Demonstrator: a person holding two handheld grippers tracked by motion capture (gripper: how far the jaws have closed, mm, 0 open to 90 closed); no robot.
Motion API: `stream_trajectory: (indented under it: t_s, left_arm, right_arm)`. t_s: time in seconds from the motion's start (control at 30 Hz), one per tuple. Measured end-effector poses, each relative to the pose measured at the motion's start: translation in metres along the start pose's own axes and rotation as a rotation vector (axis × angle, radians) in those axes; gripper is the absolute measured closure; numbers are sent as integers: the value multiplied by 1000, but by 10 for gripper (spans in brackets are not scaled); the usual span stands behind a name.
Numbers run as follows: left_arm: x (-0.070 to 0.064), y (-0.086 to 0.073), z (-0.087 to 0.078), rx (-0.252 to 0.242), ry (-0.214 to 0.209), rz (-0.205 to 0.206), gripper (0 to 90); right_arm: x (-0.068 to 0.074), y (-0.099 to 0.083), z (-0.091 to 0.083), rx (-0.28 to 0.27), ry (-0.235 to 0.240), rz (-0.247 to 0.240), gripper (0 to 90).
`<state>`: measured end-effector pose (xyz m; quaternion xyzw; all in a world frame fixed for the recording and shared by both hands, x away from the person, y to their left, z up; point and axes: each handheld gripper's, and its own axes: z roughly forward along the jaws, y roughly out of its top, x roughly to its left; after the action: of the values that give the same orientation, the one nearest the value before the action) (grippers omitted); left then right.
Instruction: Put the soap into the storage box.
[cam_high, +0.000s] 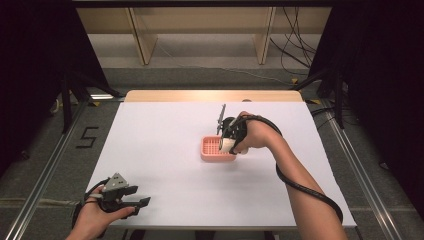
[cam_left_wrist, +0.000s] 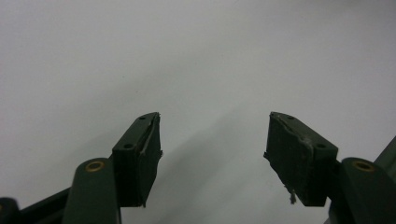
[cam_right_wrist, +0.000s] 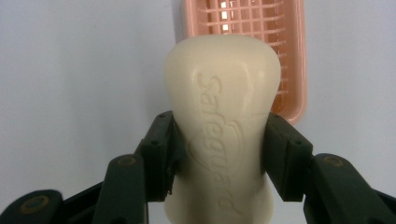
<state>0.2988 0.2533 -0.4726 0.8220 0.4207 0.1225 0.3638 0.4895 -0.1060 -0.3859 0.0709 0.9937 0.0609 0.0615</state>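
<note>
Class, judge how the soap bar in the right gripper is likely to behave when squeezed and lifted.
The soap looks solid and probably keeps its shape between the right gripper's jaws. Its smooth, rounded sides may let it slip. It seems fairly dense for its size, and unlikely to break if lowered into the dish.

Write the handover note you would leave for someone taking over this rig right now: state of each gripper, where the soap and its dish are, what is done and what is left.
Right gripper: shut on the cream soap bar, jaws pressing its two sides, held above the pink soap dish.
Left gripper: open, holding nothing, over the white table near its front left corner.
Soap dish: right of the table's centre, slotted floor bare where visible.
Done: soap bar picked up and brought over the dish.
Left: probably lower the bar into the dish, open the jaws and draw the right gripper away.
</note>
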Motion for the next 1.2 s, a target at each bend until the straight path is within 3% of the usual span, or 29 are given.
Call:
stream_trajectory:
  t_s: [0.13,0.17,0.23,0.3,0.33,0.37,0.4,0.43,0.7,0.77,0.8,0.83,0.9,0.97,1.07,1.13,1.2]
  left_arm:
    - [0,0,0,1,-1,-2,349]
    - [0,0,0,1,-1,-2,349]
    - [0,0,0,-1,-1,-1,349]
    - [0,0,0,0,0,-2,349]
    - [0,0,0,-1,-1,-2,349]
    - [0,0,0,-1,-1,-2,349]
    - [0,0,0,-1,-1,-1,349]
    - [0,0,0,0,-1,-1,348]
    - [0,0,0,-1,-1,-2,349]
    - [0,0,0,-1,-1,-1,349]
    - [0,0,0,-1,-1,-2,349]
    - [0,0,0,-2,-1,-2,349]
    - [0,0,0,-5,4,-2,349]
    - [0,0,0,-3,-1,1,349]
    - [0,0,-1,-9,-11,-4,349]
    - [1,0,-1,-3,-3,-2,349]
    - [1,0,-1,-4,-3,0,349]
  right_arm:
    - [-1,1,2,-4,2,-6,505]
    - [-4,2,3,-20,-8,-47,504]
    - [-5,3,4,-21,-10,-55,504]
    - [-5,3,4,-19,-10,-42,504]
    - [-4,4,3,-1,-1,-10,504]
    - [-7,4,4,-24,-9,-53,505]
    - [-4,6,2,-9,-2,-11,504]
    - [-7,5,4,-21,-14,-50,505]
    - [-7,8,3,-24,-11,-31,505]
    - [-9,8,5,-29,-20,-54,504]
    - [-5,9,3,-11,-16,3,504]
    - [-8,9,4,-22,-23,-34,504]
    - [-7,10,5,-18,-20,-14,504]
    - [-10,11,6,-28,-23,-51,504]
    - [-10,12,7,-29,-24,-55,504]
    - [-8,14,6,-20,-12,-19,504]
    - [-10,14,7,-27,-31,-46,505]
